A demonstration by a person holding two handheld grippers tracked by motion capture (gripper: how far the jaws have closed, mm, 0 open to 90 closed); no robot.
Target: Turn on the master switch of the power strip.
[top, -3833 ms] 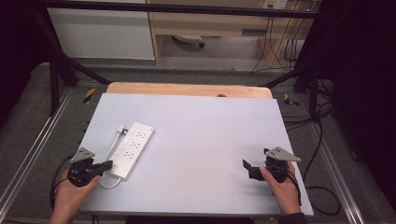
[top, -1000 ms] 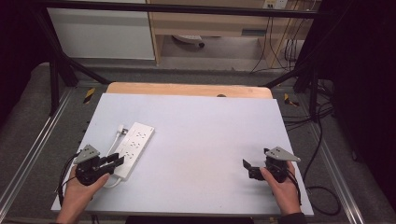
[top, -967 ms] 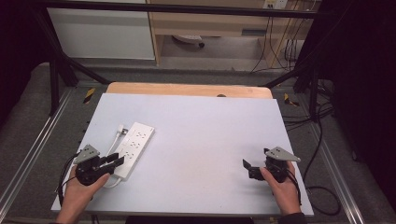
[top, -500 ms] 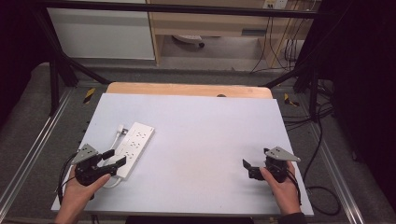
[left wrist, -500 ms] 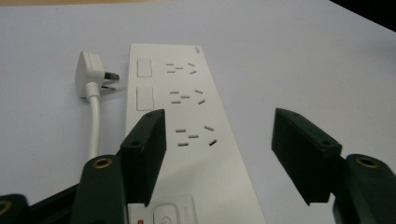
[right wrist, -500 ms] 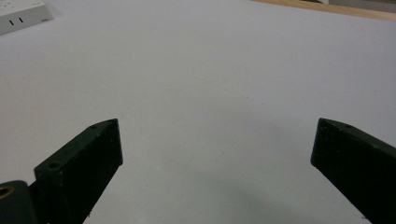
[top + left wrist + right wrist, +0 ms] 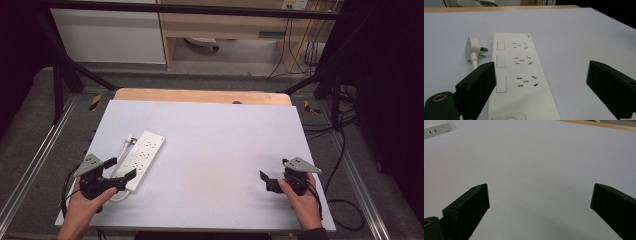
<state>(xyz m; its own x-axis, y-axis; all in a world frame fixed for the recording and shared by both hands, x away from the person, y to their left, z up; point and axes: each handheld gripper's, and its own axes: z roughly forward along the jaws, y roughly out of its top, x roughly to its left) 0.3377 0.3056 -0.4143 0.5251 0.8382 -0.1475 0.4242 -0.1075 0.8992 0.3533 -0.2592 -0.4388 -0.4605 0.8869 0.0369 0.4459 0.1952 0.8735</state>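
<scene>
A white power strip [image 7: 143, 154] lies flat on the left part of the table, its white plug [image 7: 130, 138] beside its far end. Its cord [image 7: 118, 197] loops at the near end. My left gripper [image 7: 122, 167] sits at that near end. Its jaws have just been opening and now stand wide. In the left gripper view, the power strip [image 7: 524, 75] runs up between the jaws of the left gripper [image 7: 544, 82], with a gap to the right jaw, and the plug [image 7: 472, 48] lies left of it. My right gripper [image 7: 266, 182] rests open at the near right, with nothing in it.
The pale table top [image 7: 215, 135] has a wooden strip [image 7: 200, 96] along its far edge. Metal rails [image 7: 30, 160] run along both sides, and black cables [image 7: 345, 150] hang off to the right. In the right gripper view, a corner of the power strip [image 7: 435, 128] is at far left.
The left gripper's jaws have spread from nearly shut to wide around the strip's near end. Earlier still, that gripper edged towards the strip. The right hand has kept still.
</scene>
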